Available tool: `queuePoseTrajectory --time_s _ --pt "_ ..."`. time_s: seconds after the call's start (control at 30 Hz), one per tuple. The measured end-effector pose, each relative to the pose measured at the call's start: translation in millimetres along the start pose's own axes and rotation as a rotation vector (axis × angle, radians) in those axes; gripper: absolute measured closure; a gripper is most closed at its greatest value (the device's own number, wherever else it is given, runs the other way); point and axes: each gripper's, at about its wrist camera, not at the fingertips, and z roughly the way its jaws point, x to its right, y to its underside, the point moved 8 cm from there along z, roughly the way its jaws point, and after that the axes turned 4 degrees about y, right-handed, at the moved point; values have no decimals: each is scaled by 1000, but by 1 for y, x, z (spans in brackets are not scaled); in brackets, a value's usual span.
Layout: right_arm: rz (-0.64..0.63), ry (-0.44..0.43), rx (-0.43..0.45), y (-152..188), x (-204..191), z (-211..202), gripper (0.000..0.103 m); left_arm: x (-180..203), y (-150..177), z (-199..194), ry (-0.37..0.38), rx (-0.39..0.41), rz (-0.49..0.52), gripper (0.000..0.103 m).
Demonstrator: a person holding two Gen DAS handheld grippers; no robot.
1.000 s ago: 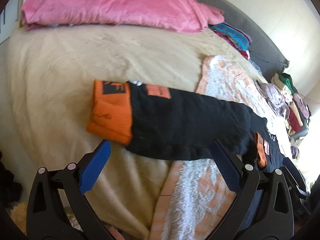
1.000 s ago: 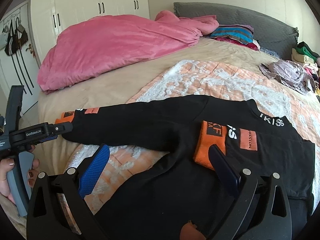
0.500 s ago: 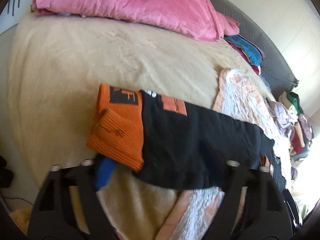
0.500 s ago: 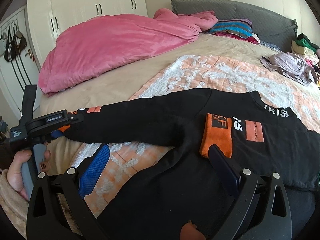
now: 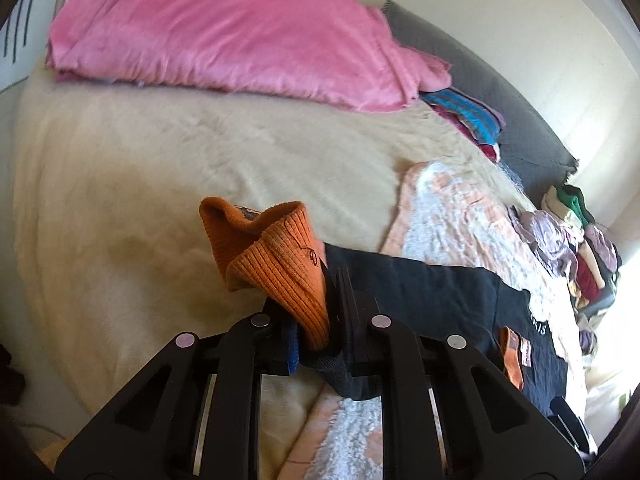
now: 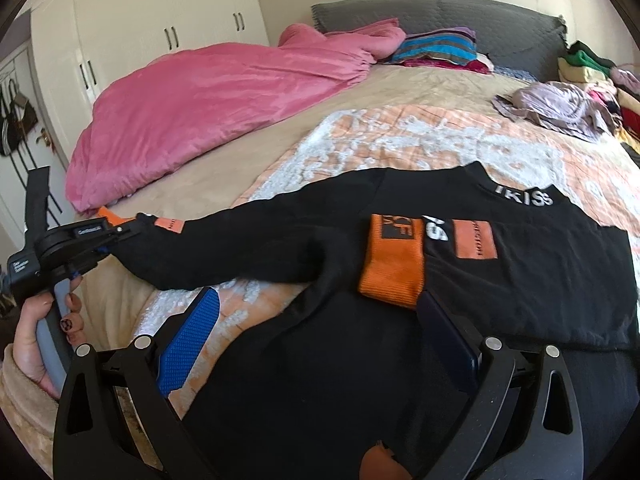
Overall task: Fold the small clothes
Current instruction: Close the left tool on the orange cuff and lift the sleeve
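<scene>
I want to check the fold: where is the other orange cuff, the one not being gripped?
In the right wrist view, the free orange cuff lies folded across the black sweater, beside its orange chest patch.

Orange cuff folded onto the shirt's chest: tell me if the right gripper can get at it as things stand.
Probably yes. The right gripper is open just short of the orange cuff, which lies uncovered on the black shirt, with nothing between them.

Both wrist cams look down along their fingers, close over the bed (image 5: 160, 168). They share the black sweater (image 6: 500, 280), pink duvet (image 5: 224, 32) and grey headboard (image 6: 480, 16).
</scene>
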Motion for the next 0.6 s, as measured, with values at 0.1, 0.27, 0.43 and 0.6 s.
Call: queuePoseTrajectory --time_s 0.1,0.27,0.43,0.6 --pt "30 13 6 2 11 -5 5 12 0 -4 37 10 25 95" --pt "82 40 16 6 31 -16 5 38 -2 -14 112 37 70 95" --pt "129 75 29 8 55 -29 5 64 -3 -17 172 37 104 96" --pt "195 108 52 10 81 -46 5 97 -4 -20 243 27 152 97"
